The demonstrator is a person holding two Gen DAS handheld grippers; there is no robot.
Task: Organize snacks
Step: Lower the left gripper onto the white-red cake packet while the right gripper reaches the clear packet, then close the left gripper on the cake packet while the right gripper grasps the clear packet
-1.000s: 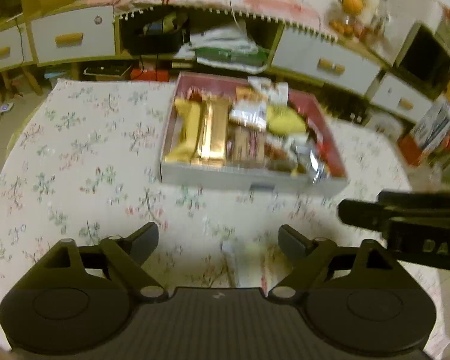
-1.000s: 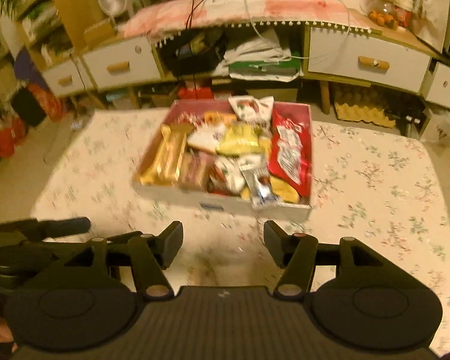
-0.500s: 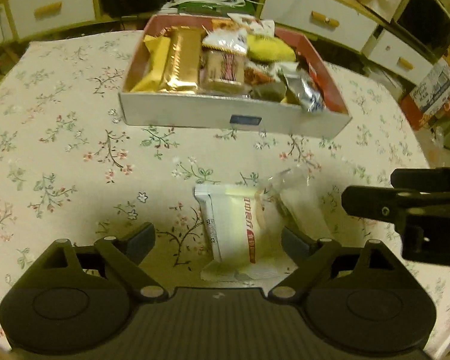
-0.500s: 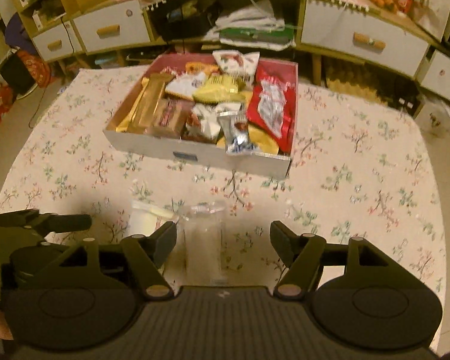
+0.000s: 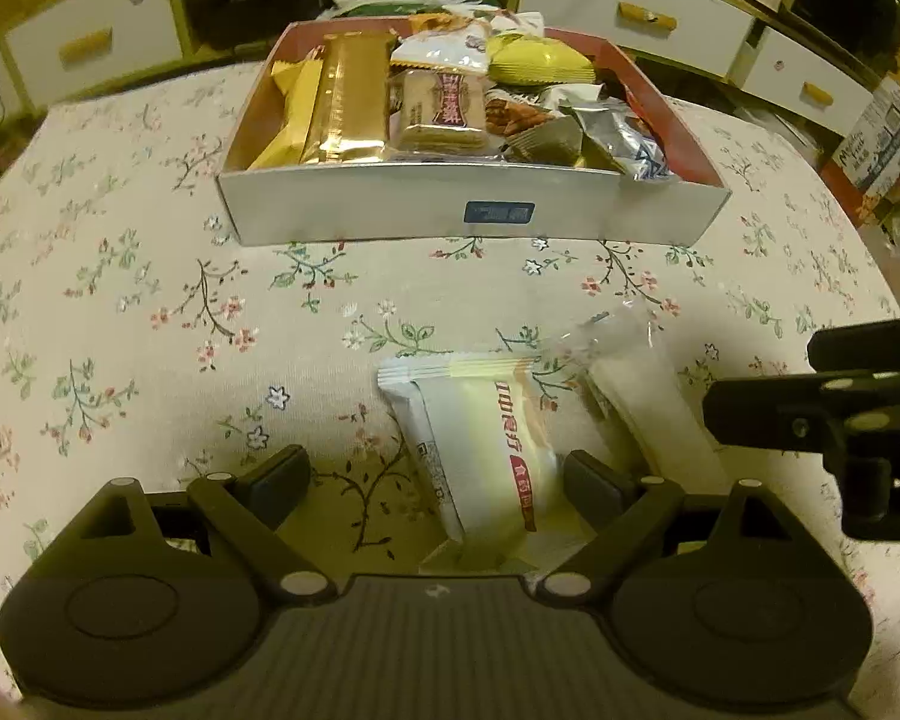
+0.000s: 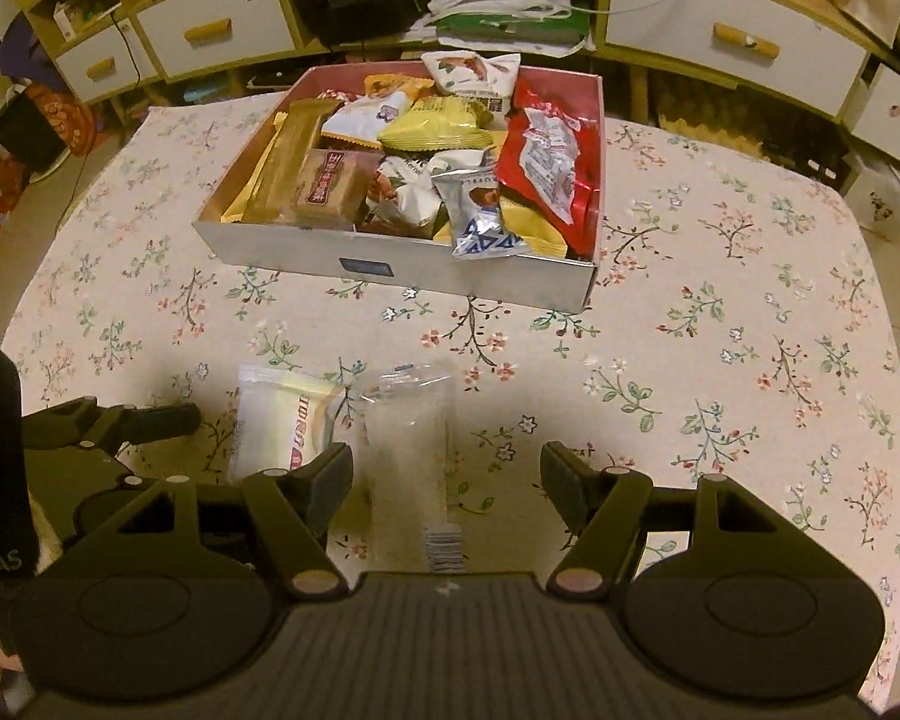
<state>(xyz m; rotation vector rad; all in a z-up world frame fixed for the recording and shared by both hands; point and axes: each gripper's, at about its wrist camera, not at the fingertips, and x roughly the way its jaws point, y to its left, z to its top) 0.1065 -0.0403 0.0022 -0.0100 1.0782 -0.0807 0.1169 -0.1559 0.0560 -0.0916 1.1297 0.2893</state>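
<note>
A white snack packet with red print (image 5: 480, 450) lies flat on the floral tablecloth, between the spread fingers of my left gripper (image 5: 435, 477), closer to its right finger. Beside it lies a clear-wrapped snack (image 5: 642, 414). In the right wrist view that clear packet (image 6: 411, 438) sits between the fingers of my right gripper (image 6: 447, 480), nearer the left one, with the pads off it. The white packet (image 6: 282, 420) is just to its left. Both grippers are open and point steeply down at the table. Beyond them stands a grey, red-lined box (image 5: 390, 204) (image 6: 306, 252) heaped with wrapped snacks.
The tablecloth (image 6: 720, 360) runs bare to the right of the packets and box. Each gripper shows in the other's view: right gripper (image 5: 840, 408), left gripper (image 6: 126, 420). White drawer units (image 6: 720, 36) and cluttered shelves stand behind the table.
Both grippers have sunk toward the table and tipped downward, bringing the two packets in between their fingers. The right jaws stand a little wider than a second ago.
</note>
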